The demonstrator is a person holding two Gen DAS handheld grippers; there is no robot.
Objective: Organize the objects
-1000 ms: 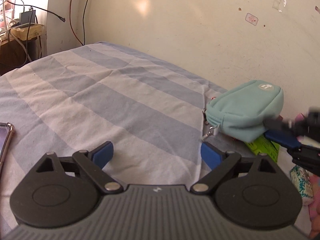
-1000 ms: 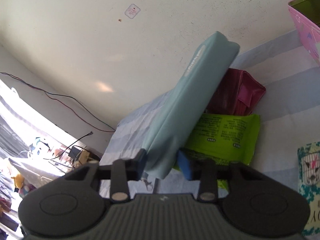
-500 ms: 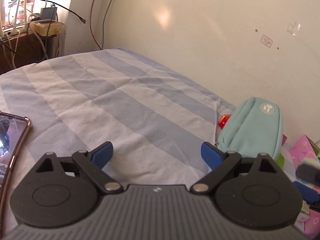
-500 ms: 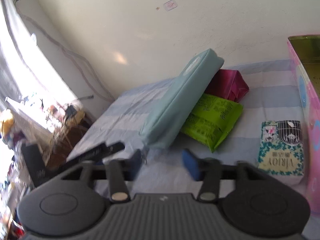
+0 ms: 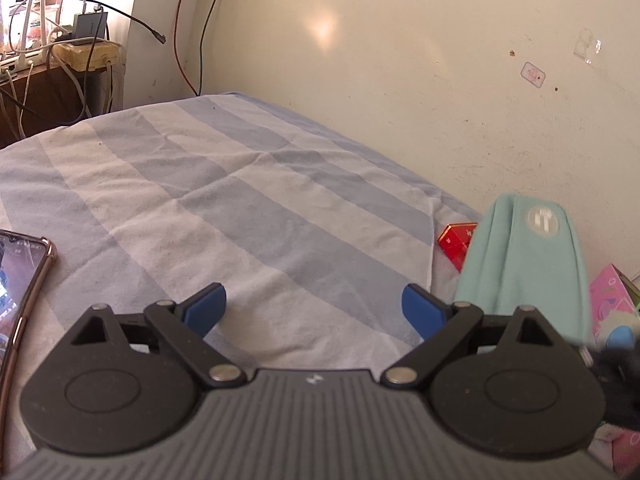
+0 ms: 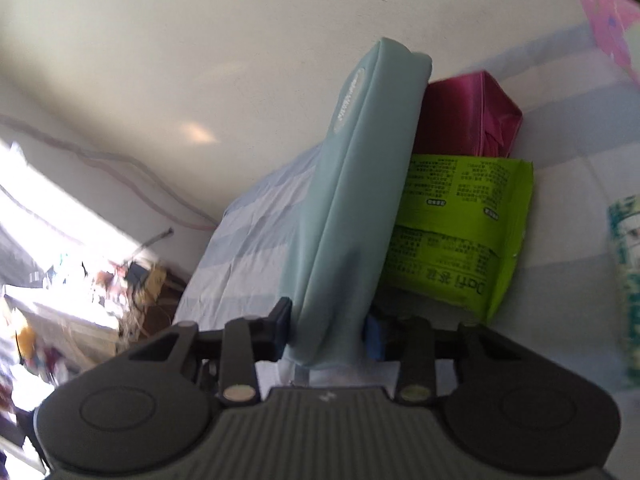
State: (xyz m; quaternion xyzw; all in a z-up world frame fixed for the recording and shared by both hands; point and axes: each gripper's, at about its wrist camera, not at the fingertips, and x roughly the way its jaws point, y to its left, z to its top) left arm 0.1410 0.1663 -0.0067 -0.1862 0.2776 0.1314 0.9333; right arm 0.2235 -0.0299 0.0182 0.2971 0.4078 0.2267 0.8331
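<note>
We see the blue-and-white striped cotton bed sheet [image 5: 248, 200] bare under our left tongs [image 5: 314, 309], jaws apart. Our right tongs [image 6: 328, 330] clamp the soft mint-green fabric zip pouch [image 6: 352, 200] by its near end, propped against a glossy lime-green packet [image 6: 460, 224]; it looks light, floppy, so grip at the seam.

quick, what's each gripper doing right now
Left gripper: open, holding nothing, over the striped bedsheet.
Right gripper: closed on the near end of the teal pouch.

I see a cream wall [image 5: 400, 60] behind the striped bed [image 5: 240, 208], bright window light far left, cables [image 5: 192, 20] hanging.
</note>
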